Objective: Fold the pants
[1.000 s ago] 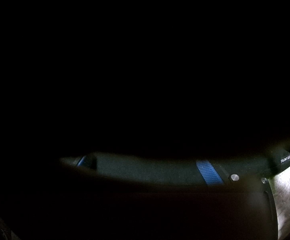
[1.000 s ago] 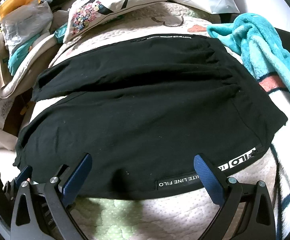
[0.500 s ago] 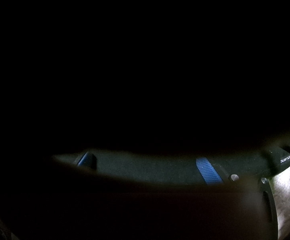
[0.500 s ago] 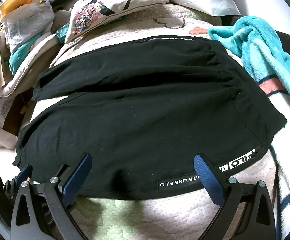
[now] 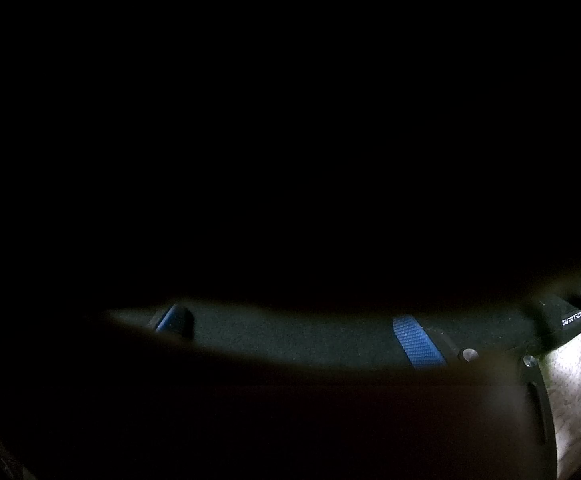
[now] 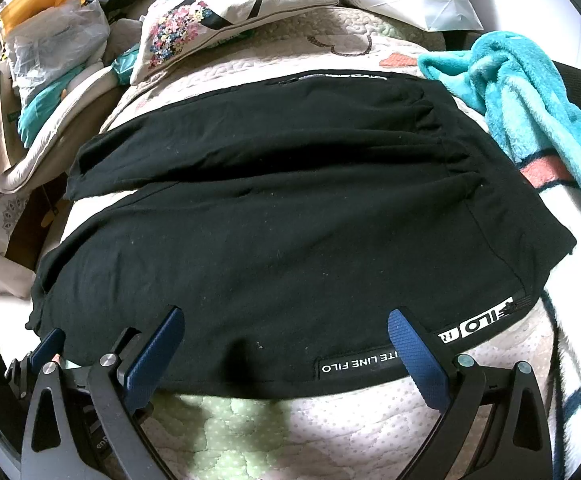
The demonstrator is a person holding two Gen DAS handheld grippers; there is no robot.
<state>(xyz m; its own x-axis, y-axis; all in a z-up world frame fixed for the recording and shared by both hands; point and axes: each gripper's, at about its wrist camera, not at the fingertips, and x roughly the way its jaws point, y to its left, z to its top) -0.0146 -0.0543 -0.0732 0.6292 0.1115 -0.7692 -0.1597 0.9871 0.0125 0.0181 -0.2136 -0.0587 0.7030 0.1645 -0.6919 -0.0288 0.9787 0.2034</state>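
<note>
Right wrist view set low at the near hem of the black pants (image 6: 290,220), facing across them up the quilted bed (image 6: 330,432), left wrist view almost dark, pressed close against black cloth, both sharing the white-lettered hem label (image 5: 570,318).

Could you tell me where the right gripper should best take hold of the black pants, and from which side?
Probably the near edge of the black pants, by the white-lettered label strip. That edge lies flat on the quilt between the open fingers of the right gripper, so coming in low from the near side should let one finger slide under the hem.
</note>
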